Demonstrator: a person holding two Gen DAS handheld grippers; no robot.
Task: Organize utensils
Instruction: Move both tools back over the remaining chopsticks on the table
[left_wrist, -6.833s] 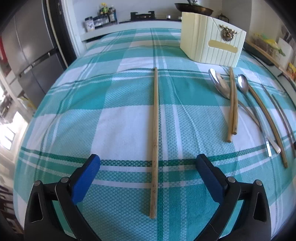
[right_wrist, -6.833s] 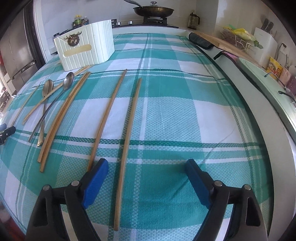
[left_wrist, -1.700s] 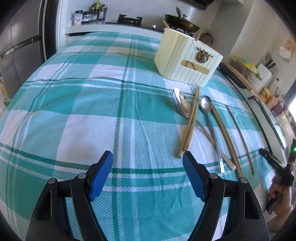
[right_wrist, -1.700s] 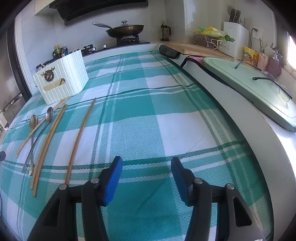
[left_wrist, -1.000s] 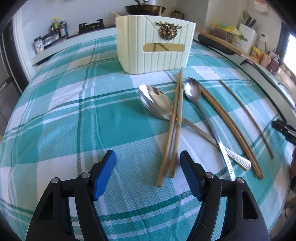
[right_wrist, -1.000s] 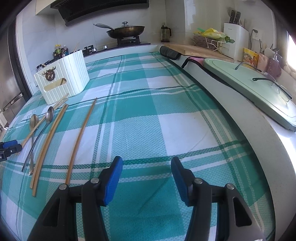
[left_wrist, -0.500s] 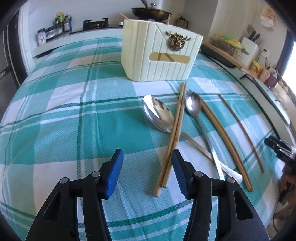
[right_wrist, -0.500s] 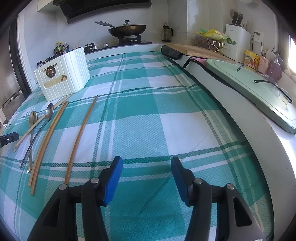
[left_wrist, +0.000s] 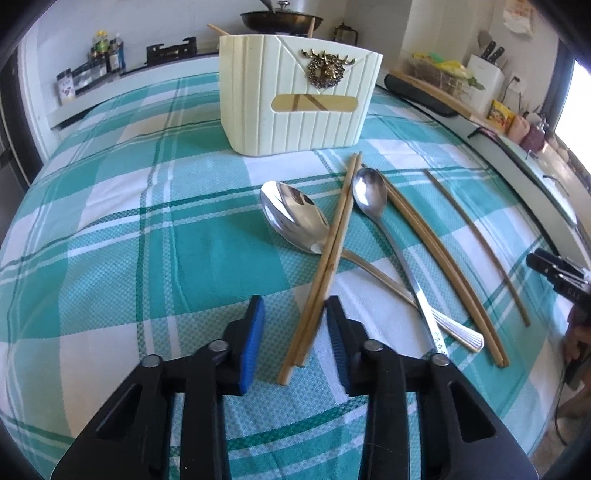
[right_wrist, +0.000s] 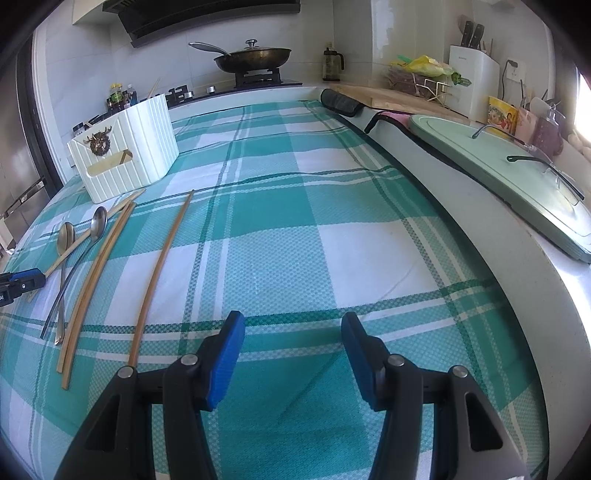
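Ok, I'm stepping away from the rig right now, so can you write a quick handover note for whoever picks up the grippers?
Left gripper: fingers have just been closing around the light chopstick pair, not yet clamped.
Right gripper: open, empty, over the cloth.
Done: some chopsticks already stand in the cream holder.
Left on the cloth: that pair, the large spoon, the slim spoon, the darker chopstick pair, the single chopstick.

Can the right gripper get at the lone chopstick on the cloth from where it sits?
Probably yes. The right gripper stands open over bare tablecloth, and the lone chopstick lies just to its left with nothing between them. It would need to shift left and straddle the stick.
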